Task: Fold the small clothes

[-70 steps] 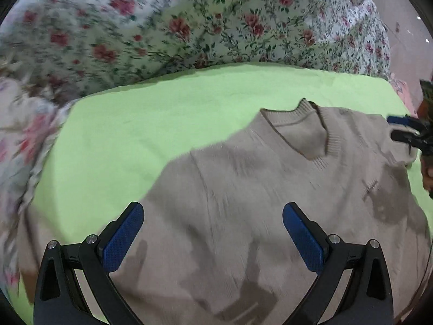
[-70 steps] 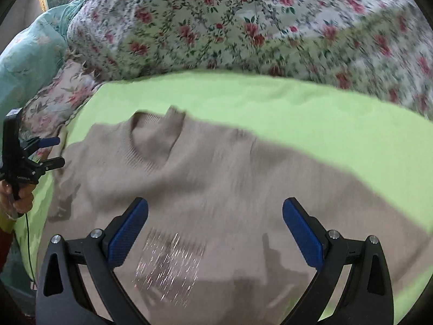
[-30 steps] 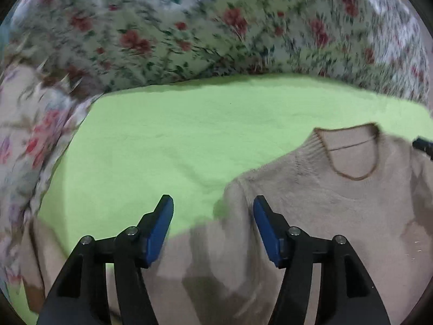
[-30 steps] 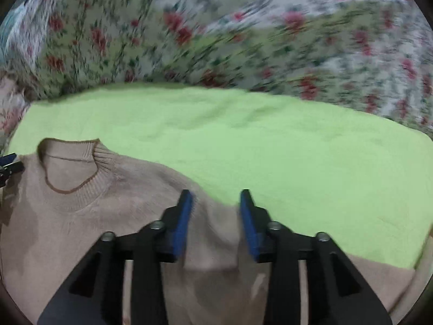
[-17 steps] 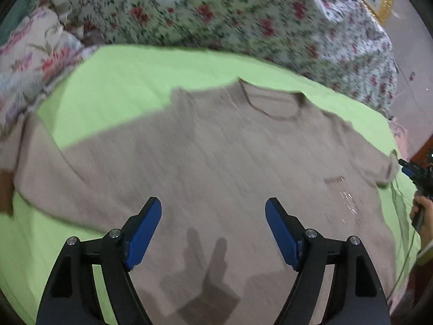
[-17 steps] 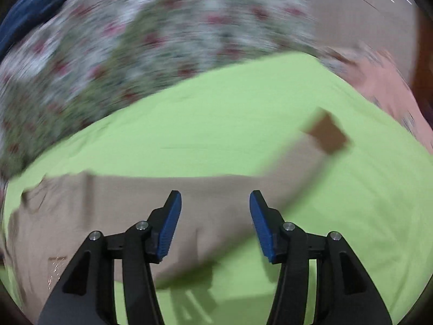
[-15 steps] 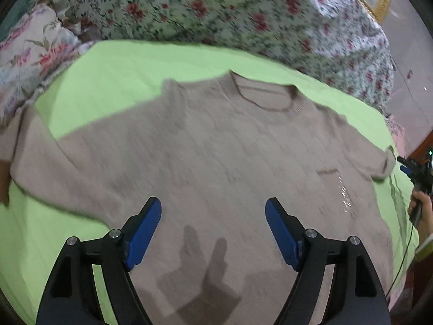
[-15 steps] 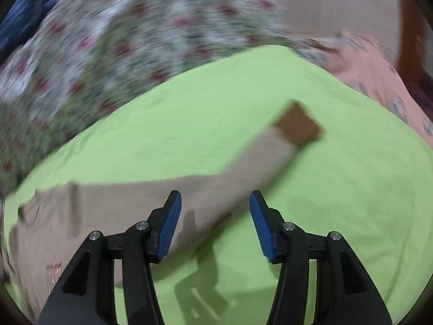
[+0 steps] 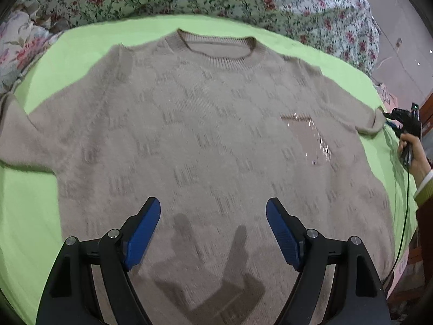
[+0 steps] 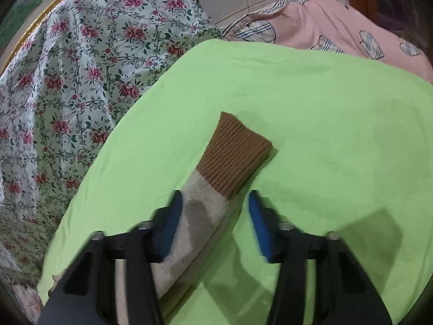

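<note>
The soft, limp beige knitted sweater (image 9: 205, 135) lies flat on the lime-green sheet (image 10: 324, 108); right gripper (image 10: 213, 214) closing around its sleeve, best gripped near the brown ribbed cuff (image 10: 232, 151); left gripper (image 9: 213, 227) spread, empty.

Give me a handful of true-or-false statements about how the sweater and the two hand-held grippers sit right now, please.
1. The beige sweater lies face up on the green sheet, neckline away from the left wrist camera. True.
2. The left hand-held gripper is clamped on the sweater's hem. False: its jaws stand wide apart above the sweater's body, with nothing gripped.
3. The sleeve end near the right hand-held gripper has a brown ribbed cuff. True.
4. That cuff hangs off the edge of the sheet. False: it lies flat on the green sheet.
5. The right hand-held gripper's jaws are closing with the sleeve between them. True.
</note>
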The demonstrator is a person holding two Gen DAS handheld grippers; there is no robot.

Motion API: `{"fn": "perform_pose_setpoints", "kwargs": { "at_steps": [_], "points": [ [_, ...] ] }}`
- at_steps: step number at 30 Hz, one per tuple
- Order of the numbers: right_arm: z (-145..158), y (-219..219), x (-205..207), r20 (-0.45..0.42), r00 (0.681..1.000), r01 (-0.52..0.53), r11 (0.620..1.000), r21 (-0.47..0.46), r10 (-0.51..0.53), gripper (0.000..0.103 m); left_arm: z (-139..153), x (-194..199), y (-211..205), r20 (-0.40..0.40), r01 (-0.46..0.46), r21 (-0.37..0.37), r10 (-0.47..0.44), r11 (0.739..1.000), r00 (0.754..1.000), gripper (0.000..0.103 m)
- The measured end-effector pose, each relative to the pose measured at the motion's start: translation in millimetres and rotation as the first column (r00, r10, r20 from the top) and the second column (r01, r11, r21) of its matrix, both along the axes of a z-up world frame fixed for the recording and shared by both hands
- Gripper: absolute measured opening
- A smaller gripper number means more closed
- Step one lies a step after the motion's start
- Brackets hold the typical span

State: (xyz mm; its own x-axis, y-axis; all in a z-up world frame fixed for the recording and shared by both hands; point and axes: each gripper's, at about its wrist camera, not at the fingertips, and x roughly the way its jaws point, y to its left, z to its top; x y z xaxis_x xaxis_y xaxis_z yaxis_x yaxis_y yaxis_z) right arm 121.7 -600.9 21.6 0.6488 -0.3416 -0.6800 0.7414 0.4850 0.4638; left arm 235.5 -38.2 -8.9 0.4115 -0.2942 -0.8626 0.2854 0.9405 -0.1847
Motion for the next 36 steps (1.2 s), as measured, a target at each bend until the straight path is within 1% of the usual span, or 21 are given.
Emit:
{"fn": "perform_pose_setpoints", "kwargs": {
  "at_steps": [2, 7, 9, 11, 13, 16, 17, 18, 19, 21, 22, 23, 25, 27, 28, 30, 31, 32, 34, 35, 36],
  "points": [
    [0.8, 4.3, 1.6, 0.019, 1.000, -0.025, 1.000, -0.008, 0.025, 0.007, -5.4, -4.1, -0.5, -0.014, 0.001, 0.005, -0.001, 1.000, 1.000, 0.081],
    [27.0, 42.6, 10.0, 0.104, 0.980, -0.162, 0.983, -0.086, 0.170, 0.004, -10.7, -15.2, 0.8, -0.042, -0.002, -0.035, 0.000, 0.999, 0.999, 0.081],
    [44.4, 73.0, 22.5, 0.112, 0.958, -0.249, 0.958, -0.143, 0.265, 0.004, -9.5, -18.9, 1.7, -0.044, 0.000, -0.046, -0.002, 0.999, 0.999, 0.081],
    [58.2, 104.7, 37.8, 0.121, 0.925, -0.337, 0.924, -0.183, 0.361, 0.004, -8.0, -23.5, 3.0, -0.045, 0.001, -0.057, -0.004, 0.998, 0.999, 0.081],
    [72.7, 150.3, 60.4, 0.126, 0.861, -0.459, 0.860, -0.222, 0.492, 0.004, -6.3, -28.6, 6.7, -0.044, 0.001, -0.072, -0.005, 0.997, 0.999, 0.081],
    [83.3, 211.2, 90.0, 0.127, 0.750, -0.610, 0.753, -0.248, 0.649, 0.004, -4.4, -35.1, 17.9, -0.043, -0.009, -0.090, 0.005, 0.996, 0.999, 0.081],
    [86.6, 242.3, 101.8, 0.128, 0.689, -0.672, 0.695, -0.256, 0.714, 0.004, -3.9, -37.1, 23.2, -0.043, -0.016, -0.097, 0.012, 0.995, 0.999, 0.081],
    [87.2, 266.6, 110.3, 0.130, 0.638, -0.717, 0.648, -0.258, 0.759, 0.004, -4.0, -38.5, 26.6, -0.043, -0.023, -0.101, 0.018, 0.995, 0.999, 0.081],
    [85.9, 283.1, 116.3, 0.135, 0.602, -0.746, 0.615, -0.254, 0.787, 0.002, -4.0, -40.5, 32.6, -0.043, -0.036, -0.110, 0.031, 0.993, 0.999, 0.081],
    [79.4, 333.2, 132.4, 0.156, 0.496, -0.823, 0.520, -0.228, 0.854, 0.000, -5.3, -43.3, 42.2, -0.046, -0.053, -0.132, 0.048, 0.990, 0.998, 0.081],
    [74.8, 354.2, 139.3, 0.153, 0.461, -0.848, 0.485, -0.215, 0.874, 0.000, -7.5, -44.1, 47.5, -0.057, -0.064, -0.148, 0.056, 0.987, 0.997, 0.081],
    [66.5, 384.0, 148.2, 0.142, 0.413, -0.878, 0.435, -0.199, 0.899, 0.000, -9.5, -44.3, 51.1, -0.066, -0.074, -0.158, 0.064, 0.985, 0.996, 0.081],
    [50.8, 426.1, 158.5, 0.122, 0.351, -0.911, 0.369, -0.186, 0.928, 0.000, -14.0, -45.4, 59.2, -0.086, -0.094, -0.177, 0.080, 0.980, 0.993, 0.081],
    [33.9, 457.2, 164.1, 0.109, 0.312, -0.932, 0.326, -0.158, 0.944, 0.000, -16.8, -47.3, 65.1, -0.093, -0.107, -0.185, 0.091, 0.977, 0.991, 0.081],
    [25.4, 468.8, 167.7, 0.096, 0.312, -0.935, 0.323, -0.144, 0.945, 0.000, -16.9, -48.3, 67.3, -0.094, -0.110, -0.187, 0.093, 0.976, 0.991, 0.081],
    [12.0, 473.7, 172.9, 0.083, 0.335, -0.932, 0.343, -0.116, 0.939, 0.000, -15.5, -50.4, 71.9, -0.088, -0.109, -0.189, 0.093, 0.976, 0.992, 0.081],
    [6.2, 472.7, 174.7, 0.045, 0.363, -0.923, 0.365, -0.117, 0.931, 0.001, -14.4, -50.8, 73.9, -0.084, -0.109, -0.189, 0.095, 0.976, 0.992, 0.081],
    [0.9, 469.8, 173.9, -0.021, 0.394, -0.912, 0.388, -0.131, 0.919, 0.005, -14.5, -50.8, 75.3, -0.081, -0.110, -0.189, 0.096, 0.976, 0.992, 0.081],
    [-7.4, 463.7, 175.1, -0.134, 0.442, -0.891, 0.418, -0.175, 0.887, 0.023, -14.4, -50.6, 78.0, -0.081, -0.114, -0.194, 0.100, 0.974, 0.992, 0.081],
    [-11.0, 459.6, 174.8, -0.160, 0.453, -0.886, 0.425, -0.184, 0.877, 0.043, -15.4, -51.3, 80.0, -0.085, -0.117, -0.200, 0.102, 0.973, 0.991, 0.081],
    [-17.4, 453.0, 173.7, -0.188, 0.463, -0.882, 0.429, -0.195, 0.866, 0.057, -16.3, -49.7, 80.9, -0.091, -0.122, -0.207, 0.105, 0.971, 0.990, 0.081]
  ]
}}
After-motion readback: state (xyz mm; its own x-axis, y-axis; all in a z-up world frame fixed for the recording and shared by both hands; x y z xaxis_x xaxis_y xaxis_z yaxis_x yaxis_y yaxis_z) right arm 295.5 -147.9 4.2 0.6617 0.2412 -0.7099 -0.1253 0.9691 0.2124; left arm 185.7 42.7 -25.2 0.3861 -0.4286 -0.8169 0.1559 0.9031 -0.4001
